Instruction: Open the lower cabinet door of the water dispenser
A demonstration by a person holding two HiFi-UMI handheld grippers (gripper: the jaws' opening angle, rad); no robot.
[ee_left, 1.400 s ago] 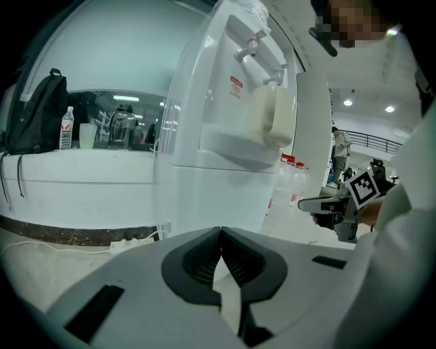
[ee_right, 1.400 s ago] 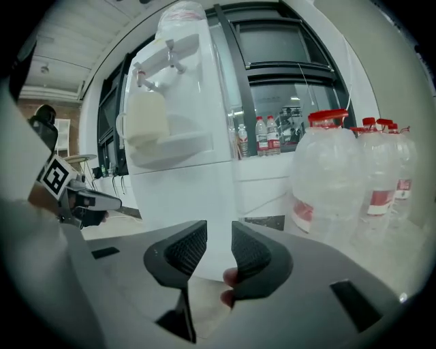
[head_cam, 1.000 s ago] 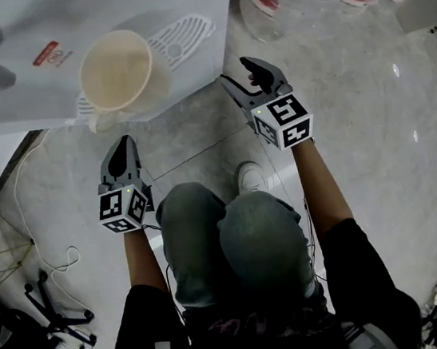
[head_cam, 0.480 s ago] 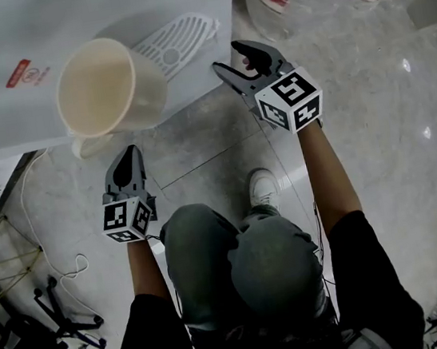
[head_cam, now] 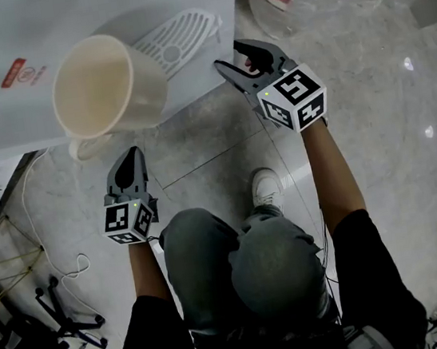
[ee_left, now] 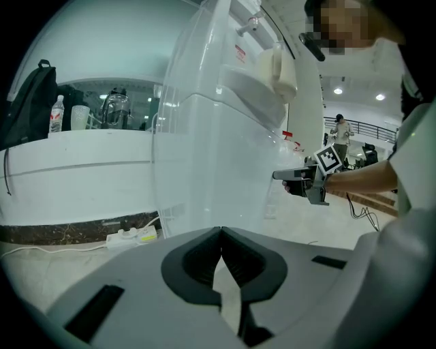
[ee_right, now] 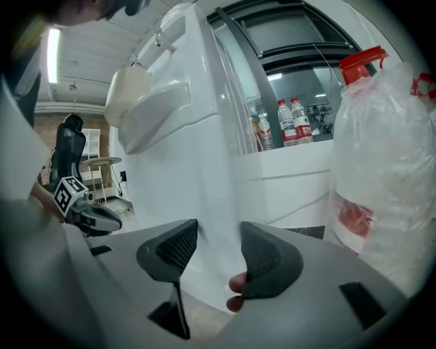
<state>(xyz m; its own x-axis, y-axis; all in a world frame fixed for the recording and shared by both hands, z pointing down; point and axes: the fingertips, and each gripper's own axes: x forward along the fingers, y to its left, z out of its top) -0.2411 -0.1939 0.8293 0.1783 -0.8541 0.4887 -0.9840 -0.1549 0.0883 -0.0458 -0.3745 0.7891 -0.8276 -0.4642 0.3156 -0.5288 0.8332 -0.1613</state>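
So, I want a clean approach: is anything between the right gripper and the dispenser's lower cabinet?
Nothing visible. The right gripper, jaws closing, faces the lower cabinet directly, its corner edge lined up between them.

Place: it looked like an office or lab hall.
Floor: polished pale stone tiles (head_cam: 405, 127) lay under the left tongs (head_cam: 129, 159).
Left of them: loose cables (head_cam: 50, 266).
Ahead: a power strip (ee_left: 129, 236); bottles (ee_left: 58, 114) stood on a long white surface (ee_left: 75, 170).
Overhead: ceiling spotlights (ee_left: 338, 90) shone.
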